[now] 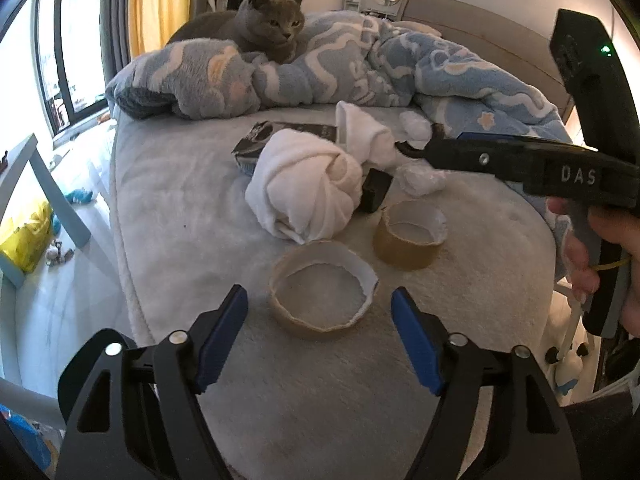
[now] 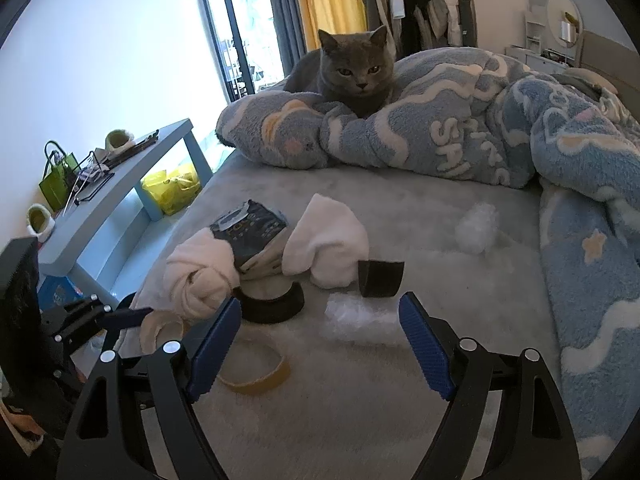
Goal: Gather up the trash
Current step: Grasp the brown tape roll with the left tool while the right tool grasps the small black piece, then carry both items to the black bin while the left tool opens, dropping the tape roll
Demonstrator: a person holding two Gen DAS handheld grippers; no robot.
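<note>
Left wrist view has me looking down at a pale grey fuzzy bed cover [image 1: 180, 184] with my left gripper [image 1: 318, 306] hanging over the nearest empty tape roll [image 1: 322, 294], fingers spread on either side of it and not touching it. A second tape roll [image 1: 410, 236] sits just beyond, and behind those lie a knotted white cloth [image 1: 304, 188], a dark packet [image 1: 260, 140], a small black cup [image 1: 374, 192] and a couple of white fluff wads [image 1: 420, 178]. My right gripper [image 2: 320, 320] is spread too, nothing between the fingers, pointed at the crumpled clear wrap [image 2: 356, 316] near the black cup on the bed; from its camera I also see a black ring-shaped thing [image 2: 276, 308] lying by the cloth. A bunched-up blue cloud-print blanket [image 2: 460, 136] runs across the far side, and a grey cat [image 2: 356, 68] is parked on it, staring straight at me. Room-wise: big window [image 2: 236, 32] with a yellow curtain [image 2: 328, 0], clothes hanging behind, a light blue side table [image 2: 120, 176] with clutter on top and a yellow bag [image 2: 172, 188] under it.
</note>
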